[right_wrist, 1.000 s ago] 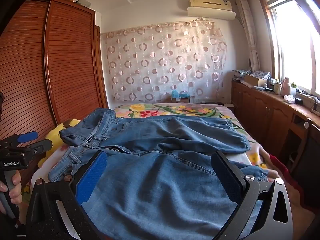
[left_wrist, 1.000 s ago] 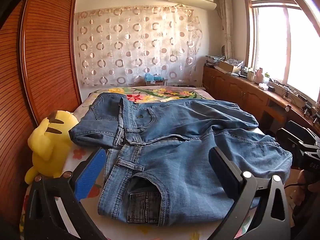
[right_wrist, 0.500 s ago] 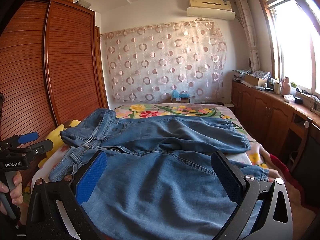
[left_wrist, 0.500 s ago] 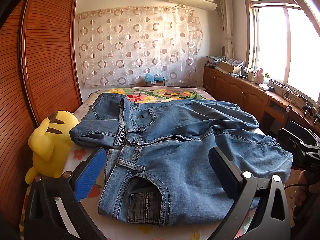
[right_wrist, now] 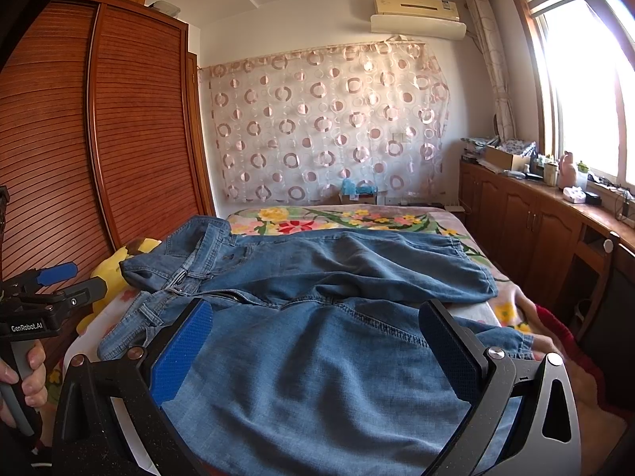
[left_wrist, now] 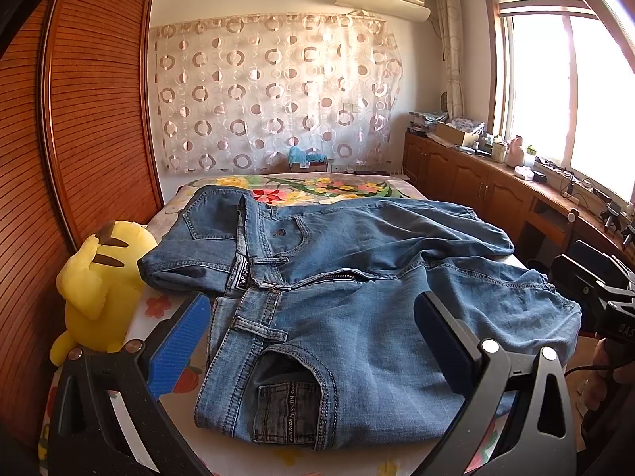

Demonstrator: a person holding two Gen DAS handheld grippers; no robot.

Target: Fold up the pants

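Sunlit bedroom: both the left gripper (left_wrist: 309,341) and right gripper (right_wrist: 313,349) hover wide apart, empty, over blue jeans (left_wrist: 357,297) spread mid-frame across the floral bed (left_wrist: 317,188); yellow plush (left_wrist: 99,277) lies at left.

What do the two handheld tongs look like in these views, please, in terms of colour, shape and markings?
The left tongs and the right tongs look alike: a black forked frame with silver round bolts and two flat fingers, one of them padded in ribbed blue. Seen from the right wrist, the left tool's black body carries white "GenRobot.AI" lettering, a blue part on top and a grey grip. No sleeve is visible.
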